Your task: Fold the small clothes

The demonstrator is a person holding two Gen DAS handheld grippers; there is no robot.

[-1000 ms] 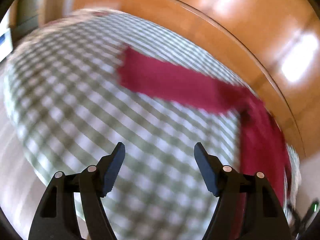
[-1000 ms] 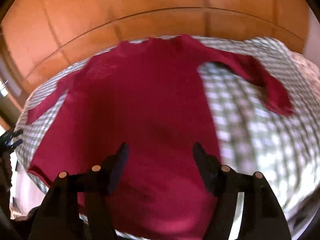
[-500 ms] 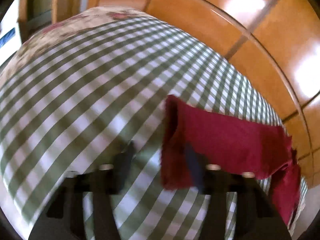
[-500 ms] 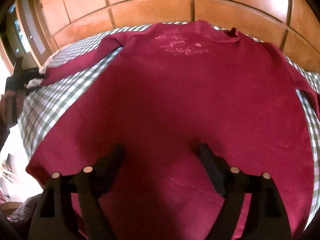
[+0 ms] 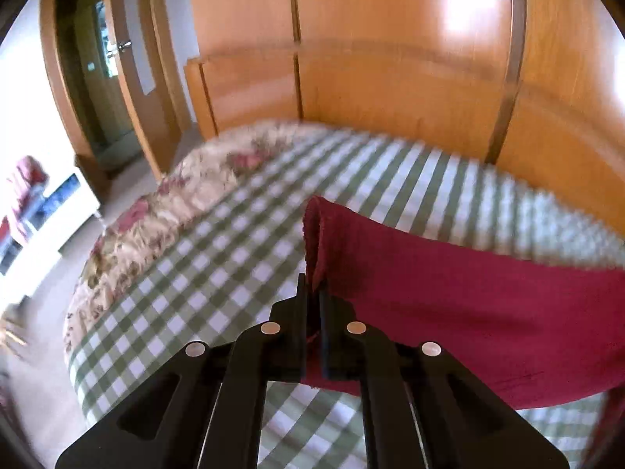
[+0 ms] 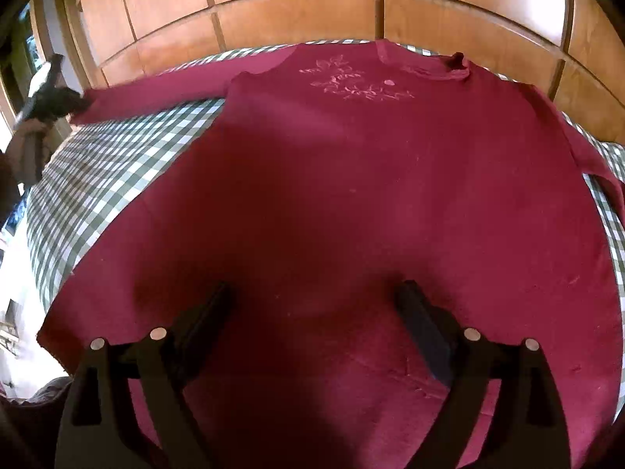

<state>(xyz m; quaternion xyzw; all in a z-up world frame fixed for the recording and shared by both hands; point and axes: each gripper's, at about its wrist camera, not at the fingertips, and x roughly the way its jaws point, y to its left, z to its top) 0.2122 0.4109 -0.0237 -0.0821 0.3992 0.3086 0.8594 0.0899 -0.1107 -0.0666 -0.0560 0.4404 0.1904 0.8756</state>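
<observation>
Now we see the left gripper [image 5: 312, 293] clenched on the cuff of the sleeve [image 5: 449, 297], which it holds a little above the checked cloth [image 5: 218, 258]. We find the red sweater [image 6: 351, 195] lying flat and face up on this cloth, its neck toward the wooden wall [image 6: 297, 11]. Our right gripper [image 6: 316, 308] hangs over the lower part of the sweater; its jaws are opening, with only flat fabric under them and nothing gripped.

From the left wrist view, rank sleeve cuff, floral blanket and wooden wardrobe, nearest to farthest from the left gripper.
1. Sleeve cuff: pinched in the left gripper.
2. Floral blanket: left, along the bed's edge.
3. Wooden wardrobe: beyond the bed, at the back.
</observation>
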